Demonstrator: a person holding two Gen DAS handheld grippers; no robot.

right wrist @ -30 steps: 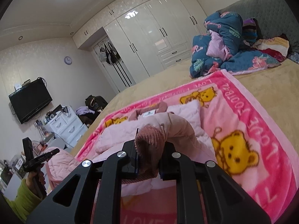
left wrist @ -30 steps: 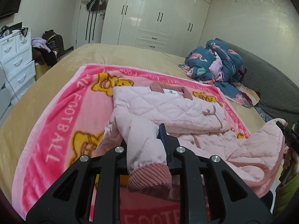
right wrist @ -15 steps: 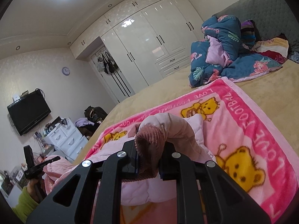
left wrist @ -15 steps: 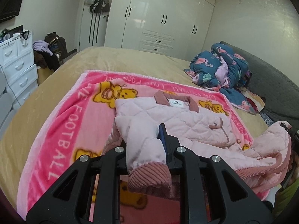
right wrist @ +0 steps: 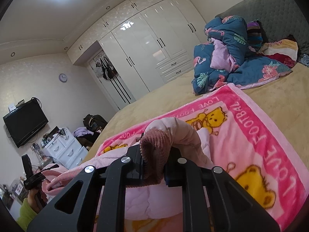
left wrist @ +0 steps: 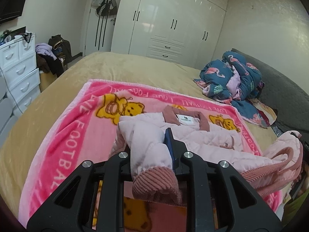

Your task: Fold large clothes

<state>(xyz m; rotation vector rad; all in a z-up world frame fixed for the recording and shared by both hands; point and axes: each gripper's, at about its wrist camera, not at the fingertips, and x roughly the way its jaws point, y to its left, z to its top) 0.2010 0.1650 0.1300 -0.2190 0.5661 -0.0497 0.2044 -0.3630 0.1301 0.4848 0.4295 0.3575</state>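
Note:
A pale pink quilted jacket [left wrist: 200, 139] with a dusty-rose collar lies on a pink bear-print blanket [left wrist: 63, 154] on the bed. My left gripper [left wrist: 149, 150] is shut on one sleeve near its ribbed cuff [left wrist: 154, 181], held above the blanket. My right gripper [right wrist: 154, 160] is shut on the other sleeve's ribbed cuff [right wrist: 154, 145], also lifted. Each gripper shows in the other's view, the right one at the far right of the left wrist view [left wrist: 301, 154] and the left one at the far left of the right wrist view [right wrist: 32, 176].
A heap of blue flamingo bedding [left wrist: 233, 77] lies by the grey headboard [left wrist: 285, 89]. The tan bedspread [left wrist: 125, 65] extends beyond the blanket. A white drawer unit [left wrist: 17, 71] stands left of the bed, white wardrobes [left wrist: 170, 23] stand behind, and a TV [right wrist: 25, 123] hangs on the wall.
Both grippers have risen and pulled back toward me with the sleeves, tilting upward. The jacket body has stretched out flatter on the blanket.

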